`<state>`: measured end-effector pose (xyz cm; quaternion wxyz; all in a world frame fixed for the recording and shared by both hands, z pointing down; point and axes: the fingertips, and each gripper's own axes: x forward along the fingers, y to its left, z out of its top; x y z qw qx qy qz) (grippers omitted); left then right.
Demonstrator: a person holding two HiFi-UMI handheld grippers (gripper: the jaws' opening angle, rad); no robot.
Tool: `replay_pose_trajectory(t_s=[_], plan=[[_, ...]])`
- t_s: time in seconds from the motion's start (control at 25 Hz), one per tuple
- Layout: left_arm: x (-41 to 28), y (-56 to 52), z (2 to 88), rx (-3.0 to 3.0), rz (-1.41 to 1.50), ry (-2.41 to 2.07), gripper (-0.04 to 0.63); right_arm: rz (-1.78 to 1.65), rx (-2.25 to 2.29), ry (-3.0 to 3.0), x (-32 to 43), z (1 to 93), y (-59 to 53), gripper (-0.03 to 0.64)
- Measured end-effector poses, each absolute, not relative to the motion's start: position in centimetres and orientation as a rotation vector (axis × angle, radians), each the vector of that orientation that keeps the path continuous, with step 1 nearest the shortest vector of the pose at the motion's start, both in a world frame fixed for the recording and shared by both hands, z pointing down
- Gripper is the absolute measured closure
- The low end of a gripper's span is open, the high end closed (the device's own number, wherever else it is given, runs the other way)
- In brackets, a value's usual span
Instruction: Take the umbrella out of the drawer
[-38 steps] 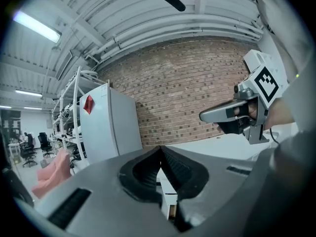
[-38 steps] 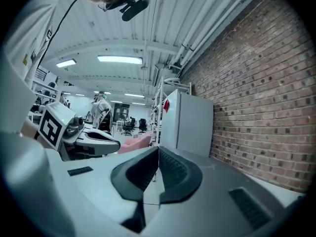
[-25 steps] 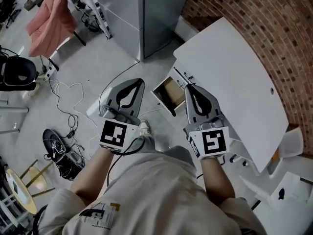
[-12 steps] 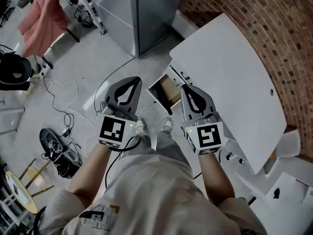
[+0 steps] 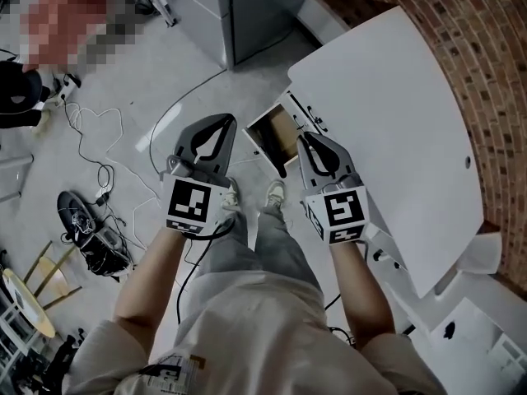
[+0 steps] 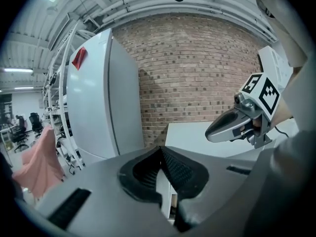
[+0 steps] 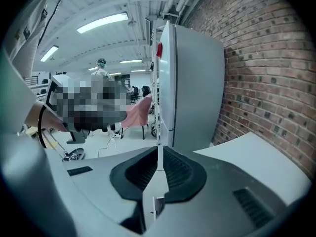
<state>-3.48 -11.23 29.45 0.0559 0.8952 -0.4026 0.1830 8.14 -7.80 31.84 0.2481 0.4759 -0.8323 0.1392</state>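
Note:
A small drawer [image 5: 276,135] stands pulled out from under the white table [image 5: 395,113]. Its brown inside shows in the head view, and I cannot make out an umbrella in it. My left gripper [image 5: 217,127] hangs over the floor just left of the drawer, jaws shut and empty. My right gripper [image 5: 305,139] sits at the drawer's right edge by the table rim, also shut with nothing in it. In the left gripper view the fingertips [image 6: 160,149] meet, and the right gripper [image 6: 213,131] shows at right. In the right gripper view the right gripper [image 7: 159,148] is likewise shut.
A tall grey cabinet [image 5: 247,6] stands beyond the drawer, with a brick wall [image 5: 486,64] behind the table. Cables [image 5: 95,142] and dark gear [image 5: 86,233] lie on the floor at left. The person's shoes [image 5: 273,193] stand right in front of the drawer.
Both grippers have sunk and drawn closer to the open drawer, tips now beside it. Their jaws stayed shut.

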Motion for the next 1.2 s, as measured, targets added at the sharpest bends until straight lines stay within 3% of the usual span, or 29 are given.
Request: replay_pose_trajectory(t_s=[1.2], plan=[[-1.5, -13.3, 69.2, 2.477, 0.771, -1.031, 0.588, 0.723, 1.072, -1.956, 10.5, 76.4, -8.7, 0.448]])
